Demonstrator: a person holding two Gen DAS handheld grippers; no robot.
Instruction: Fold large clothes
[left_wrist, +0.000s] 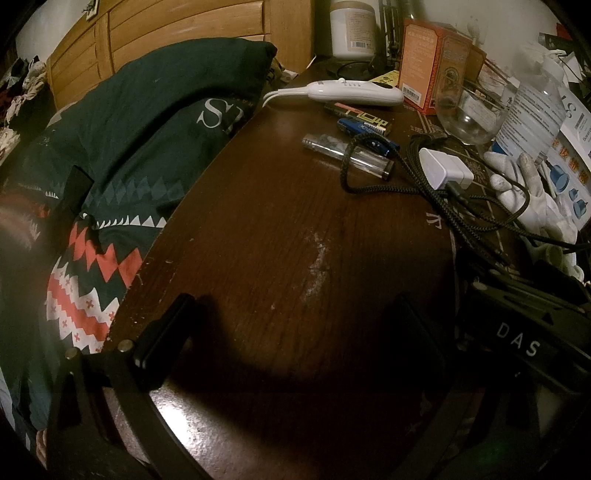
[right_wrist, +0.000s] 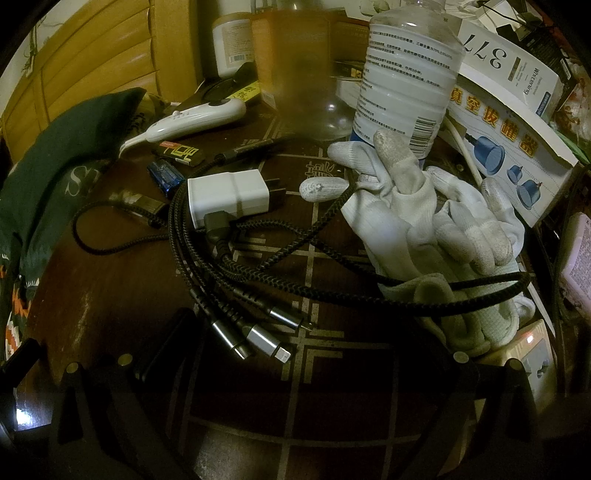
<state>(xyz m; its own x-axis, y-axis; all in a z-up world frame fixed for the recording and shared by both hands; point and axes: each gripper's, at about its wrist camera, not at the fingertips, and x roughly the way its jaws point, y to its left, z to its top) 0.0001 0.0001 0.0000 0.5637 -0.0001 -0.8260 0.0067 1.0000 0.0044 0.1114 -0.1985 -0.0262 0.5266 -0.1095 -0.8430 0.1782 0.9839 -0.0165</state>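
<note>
A dark green fabric (left_wrist: 129, 147) with white letters and a red and white zigzag pattern lies bunched on the bed, left of the dark wooden table (left_wrist: 280, 229). Its edge shows at the left of the right wrist view (right_wrist: 55, 177). My left gripper (left_wrist: 291, 332) hovers low over bare tabletop, its fingers (left_wrist: 162, 343) wide apart with nothing between them. My right gripper (right_wrist: 314, 362) is open over the cluttered part of the table, just short of a braided cable's plugs (right_wrist: 258, 339). Neither gripper touches the fabric.
On the table lie a white charger (right_wrist: 227, 197) with black braided cable (left_wrist: 436, 188), white work gloves (right_wrist: 436, 221), a clear plastic bottle (right_wrist: 406, 74), a white handset (left_wrist: 354, 92), lighters, boxes and a glass. A black body marked DAS (left_wrist: 517, 343) sits at right. A wooden headboard (left_wrist: 184, 29) stands behind.
</note>
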